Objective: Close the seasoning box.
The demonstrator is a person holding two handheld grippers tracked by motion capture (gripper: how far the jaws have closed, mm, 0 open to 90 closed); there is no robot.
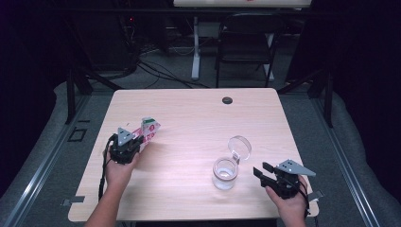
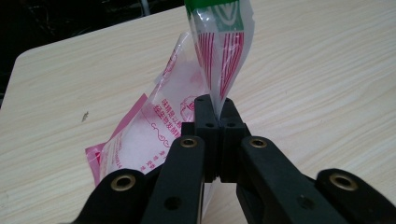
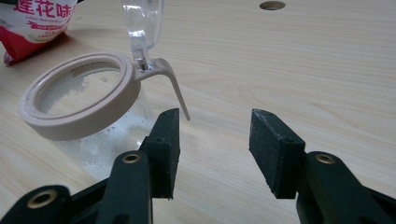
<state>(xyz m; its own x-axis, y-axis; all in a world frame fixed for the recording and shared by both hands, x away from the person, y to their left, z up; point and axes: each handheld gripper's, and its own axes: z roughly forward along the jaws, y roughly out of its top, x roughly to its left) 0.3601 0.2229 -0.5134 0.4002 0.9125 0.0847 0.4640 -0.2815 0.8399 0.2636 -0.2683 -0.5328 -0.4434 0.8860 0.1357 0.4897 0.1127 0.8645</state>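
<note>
A plastic bag [image 1: 149, 127] printed in red, white and green hangs over the left part of the table [image 1: 189, 118]. My left gripper [image 1: 141, 138] is shut on it. In the left gripper view the two jaws meet at the gripper's tip [image 2: 215, 105] and pinch a fold of the bag [image 2: 222, 46], while the rest of the bag sags onto the wood. A clear glass jar [image 1: 224, 173] with a beige rim and some white powder stands front right, and its clear lid [image 1: 240, 146] is flipped up. My right gripper [image 1: 262, 169] is open just right of the jar [image 3: 79, 109], with nothing between its jaws [image 3: 212, 123].
A dark round hole [image 1: 227, 100] sits near the table's far edge. Behind the table stand a folding chair [image 1: 248, 42] and a white desk leg [image 1: 195, 47], with cables on the floor. The bag's red corner [image 3: 32, 28] lies beyond the jar in the right gripper view.
</note>
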